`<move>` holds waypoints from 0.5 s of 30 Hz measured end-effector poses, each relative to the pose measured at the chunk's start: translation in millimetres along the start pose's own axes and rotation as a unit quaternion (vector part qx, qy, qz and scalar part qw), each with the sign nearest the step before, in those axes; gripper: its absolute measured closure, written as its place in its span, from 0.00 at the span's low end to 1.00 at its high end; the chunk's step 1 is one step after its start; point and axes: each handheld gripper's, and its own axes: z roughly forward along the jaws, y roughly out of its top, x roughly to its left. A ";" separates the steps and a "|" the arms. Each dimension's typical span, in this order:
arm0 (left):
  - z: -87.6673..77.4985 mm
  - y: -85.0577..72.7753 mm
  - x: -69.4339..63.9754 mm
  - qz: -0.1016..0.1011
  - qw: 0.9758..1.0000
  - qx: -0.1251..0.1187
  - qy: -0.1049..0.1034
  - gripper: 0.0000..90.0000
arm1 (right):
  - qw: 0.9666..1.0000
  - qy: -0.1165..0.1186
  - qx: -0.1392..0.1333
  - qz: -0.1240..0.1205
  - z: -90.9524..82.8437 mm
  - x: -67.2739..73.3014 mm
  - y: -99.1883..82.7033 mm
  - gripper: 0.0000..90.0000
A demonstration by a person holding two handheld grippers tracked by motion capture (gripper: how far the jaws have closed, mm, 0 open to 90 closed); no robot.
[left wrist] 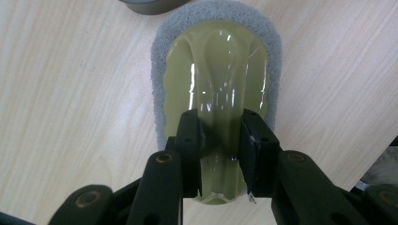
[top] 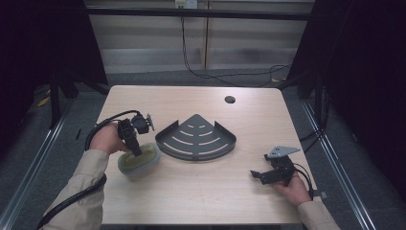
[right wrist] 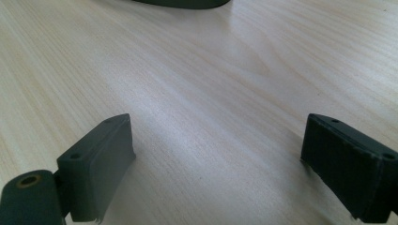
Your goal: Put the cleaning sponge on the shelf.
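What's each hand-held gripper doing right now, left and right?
Left hand-held gripper: shut on the scrubbing sponge's green plastic handle.
Right hand-held gripper: open, holding nothing, over the table.

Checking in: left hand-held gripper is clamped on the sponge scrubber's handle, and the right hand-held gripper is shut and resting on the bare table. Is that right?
Not quite. The right hand-held gripper is open, not shut: the right gripper view shows its jaws spread wide over the bare table. The rest stands: the left hand-held gripper is clamped on the glossy handle of the sponge scrubber.
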 end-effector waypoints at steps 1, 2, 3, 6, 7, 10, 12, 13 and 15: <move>-1.7 1.0 0.0 -0.003 1.000 0.000 -0.002 0.79 | 1.000 0.000 0.000 0.000 0.0 0.0 0.0 0.10; -5.2 2.1 0.2 -0.004 1.000 -0.002 -0.002 0.79 | 1.000 0.000 0.000 0.001 0.0 0.0 0.0 0.10; -7.8 2.7 0.6 -0.007 1.000 -0.004 -0.005 0.79 | 1.000 0.000 0.000 0.000 0.0 0.0 0.0 0.10; -11.0 2.8 0.4 -0.013 1.000 -0.008 -0.005 0.79 | 1.000 0.000 0.000 0.001 0.0 0.1 0.0 0.10; -13.2 3.0 1.2 -0.010 1.000 -0.006 -0.005 0.79 | 1.000 0.000 0.000 0.001 0.0 0.1 0.0 0.10; -19.3 1.7 2.0 -0.022 1.000 -0.012 -0.006 0.79 | 1.000 0.000 0.000 -0.001 0.0 -0.1 0.0 0.10; -22.2 0.8 3.4 -0.022 1.000 -0.010 -0.008 0.79 | 1.000 0.001 -0.001 -0.001 0.2 -0.1 0.0 0.10; -23.2 0.2 3.4 -0.028 1.000 -0.010 -0.007 0.79 | 1.000 0.001 -0.001 -0.002 0.2 -0.2 0.0 0.10; -25.9 -0.7 4.6 -0.028 1.000 -0.008 -0.008 0.79 | 1.000 0.001 0.000 -0.002 0.1 -0.2 0.1 0.10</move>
